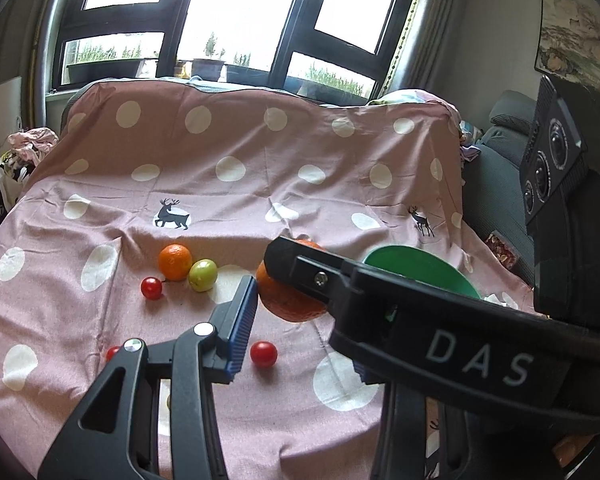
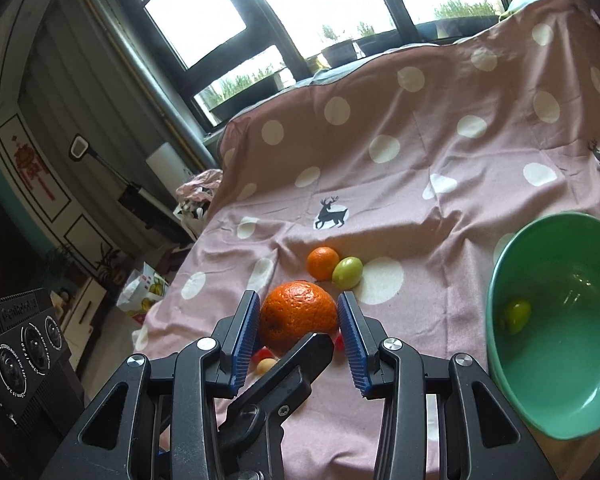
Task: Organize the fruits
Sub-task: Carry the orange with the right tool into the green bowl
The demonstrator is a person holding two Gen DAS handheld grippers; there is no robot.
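The right gripper [image 2: 299,302] grasps the large orange [image 2: 300,316], a blue pad pressed to each side, above the pink spotted sheet [image 2: 440,152]. The left gripper [image 1: 290,300] is clenched on the same fruit from the near side. A smaller orange [image 2: 323,263] and a green fruit [image 2: 347,272] lie touching on the sheet beyond. Cherry tomatoes [image 1: 151,288] lie nearby. The green bowl [image 2: 500,320] at the right holds another green fruit [image 2: 516,316]
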